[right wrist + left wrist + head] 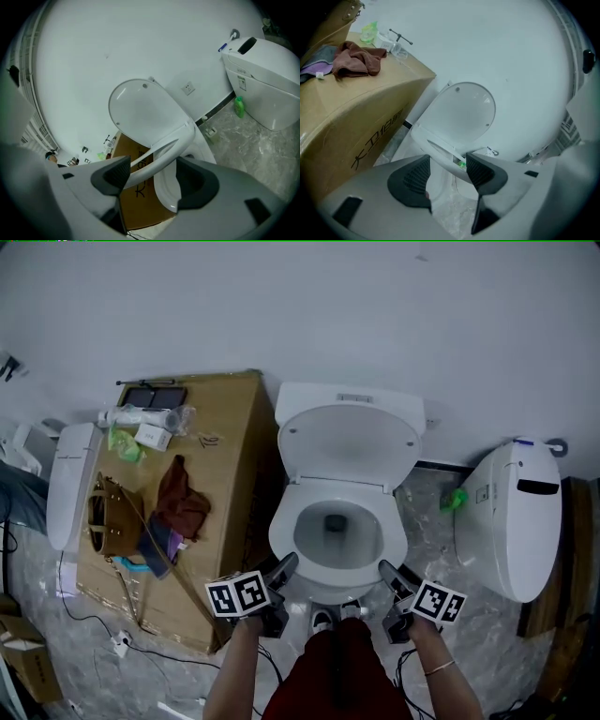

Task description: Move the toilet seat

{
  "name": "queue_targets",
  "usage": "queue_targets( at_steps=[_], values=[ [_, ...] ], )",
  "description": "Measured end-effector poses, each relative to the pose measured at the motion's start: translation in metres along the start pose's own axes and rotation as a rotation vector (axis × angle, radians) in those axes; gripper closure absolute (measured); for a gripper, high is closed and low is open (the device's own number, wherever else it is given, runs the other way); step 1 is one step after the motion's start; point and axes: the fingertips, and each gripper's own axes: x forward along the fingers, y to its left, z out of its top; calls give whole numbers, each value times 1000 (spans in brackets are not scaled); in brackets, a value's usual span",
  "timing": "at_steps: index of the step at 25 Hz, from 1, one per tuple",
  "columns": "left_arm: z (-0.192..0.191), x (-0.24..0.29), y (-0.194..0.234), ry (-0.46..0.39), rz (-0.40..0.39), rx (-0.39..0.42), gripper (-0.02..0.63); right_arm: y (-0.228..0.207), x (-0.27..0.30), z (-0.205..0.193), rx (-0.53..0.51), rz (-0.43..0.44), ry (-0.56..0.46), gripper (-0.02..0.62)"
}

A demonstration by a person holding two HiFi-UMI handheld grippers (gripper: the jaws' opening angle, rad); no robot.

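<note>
Left gripper point(447, 164): released, jaws straddle raised toilet seat point(162, 150) | right gripper point(152, 171): released, seat against one pad | cardboard box point(356, 117), left: print, only "18" legible

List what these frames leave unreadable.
Right gripper view: whether the toilet seat touches the right gripper's pad; the pad covers that spot.
Head view: base of the toilet, covered by the person's lap.
Head view: label on the neighbouring toilet, too small.
Head view: small items on the cardboard box, too small.

toilet seat point(159, 157) white | cardboard box point(225, 446) brown | cloth point(180, 498) rust-red | floor point(431, 540) grey marbled | bottle point(456, 500) green
</note>
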Motion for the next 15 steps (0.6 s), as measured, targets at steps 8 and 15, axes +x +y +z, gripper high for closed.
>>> queue_targets(
  at_steps=[8,15],
  values=[
    [21,0,-13,-35,-4,-38,382,13,-3,20,44,37,-2,301],
    [41,1,-24,-68,-21,-78,379,24,-6,39,76,66,-20,299]
  ],
)
